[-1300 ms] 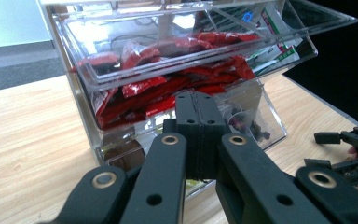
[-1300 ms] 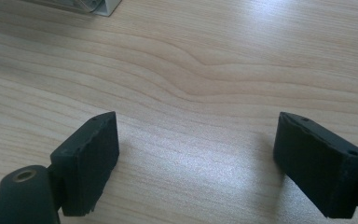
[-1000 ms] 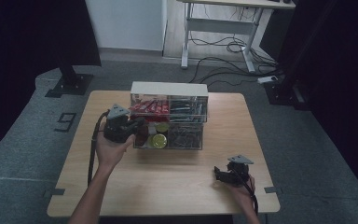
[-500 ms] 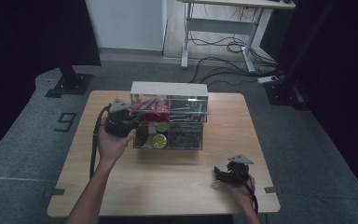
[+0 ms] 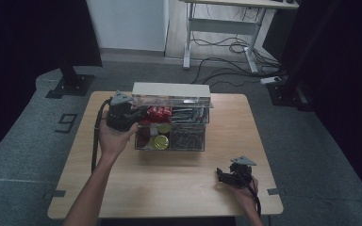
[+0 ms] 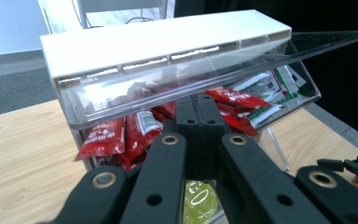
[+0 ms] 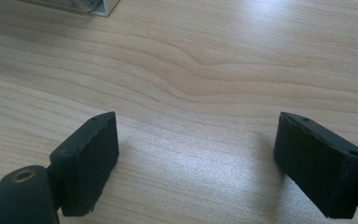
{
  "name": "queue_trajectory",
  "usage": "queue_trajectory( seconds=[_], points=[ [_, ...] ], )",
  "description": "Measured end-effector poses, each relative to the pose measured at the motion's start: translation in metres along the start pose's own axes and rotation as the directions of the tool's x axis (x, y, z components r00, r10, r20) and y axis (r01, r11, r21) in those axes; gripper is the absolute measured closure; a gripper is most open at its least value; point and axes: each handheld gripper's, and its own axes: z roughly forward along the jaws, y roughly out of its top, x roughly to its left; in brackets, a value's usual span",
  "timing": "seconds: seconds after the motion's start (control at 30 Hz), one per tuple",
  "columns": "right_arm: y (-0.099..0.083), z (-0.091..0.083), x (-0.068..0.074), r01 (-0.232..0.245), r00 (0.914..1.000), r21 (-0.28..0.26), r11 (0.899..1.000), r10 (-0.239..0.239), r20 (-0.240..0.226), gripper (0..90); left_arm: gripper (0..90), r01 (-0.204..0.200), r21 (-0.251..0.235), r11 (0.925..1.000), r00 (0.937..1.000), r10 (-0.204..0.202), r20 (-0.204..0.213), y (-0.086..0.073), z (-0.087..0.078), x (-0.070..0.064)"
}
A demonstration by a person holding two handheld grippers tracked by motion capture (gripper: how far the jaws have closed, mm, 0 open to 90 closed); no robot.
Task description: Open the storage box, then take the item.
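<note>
Jaws pressed together, our left gripper (image 6: 199,122) noses under the clear hinged lid (image 6: 177,79) of the transparent plastic organiser box (image 5: 172,125) at twelve o'clock; our right gripper (image 7: 196,158) rests wide open, empty, on the wooden tabletop (image 5: 169,188) at five o'clock.

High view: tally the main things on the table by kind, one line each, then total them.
Clear organizer box with its lid raised: 1
Grippers, left gripper at the box, right gripper resting near the table's front edge: 2
Round yellow-green items inside the box: 2
Total: 5
The red packets overlap too much to count.
</note>
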Motion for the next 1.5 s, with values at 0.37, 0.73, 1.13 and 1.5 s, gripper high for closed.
queue_trajectory(
  seconds=[0.37, 0.73, 1.13, 1.5],
  points=[
    [0.000, 0.000, 0.000, 0.000, 1.0000, -0.001, 1.000, 0.000, 0.000, 13.9, 90.0, -0.008, -0.019, 0.9998, 0.9999, 0.007, -0.008, 0.013, -0.001, 0.000],
    [0.000, 0.000, 0.000, 0.000, 1.0000, -0.001, 1.000, 0.000, 0.000, 13.9, 90.0, -0.006, -0.022, 0.9997, 0.9999, 0.006, -0.010, 0.016, 0.003, 0.002],
    [0.000, -0.003, 0.002, -0.003, 0.9999, -0.037, 0.999, 0.004, 0.013, 20.5, 90.0, -0.004, -0.019, 0.9998, 1.0000, 0.004, 0.001, 0.017, 0.003, 0.005],
    [0.027, -0.039, 0.012, -0.014, 0.9981, -0.182, 0.983, 0.003, -0.062, 27.8, 90.0, -0.010, -0.020, 0.9998, 0.9999, 0.010, 0.008, 0.018, 0.005, 0.004]
  ],
)
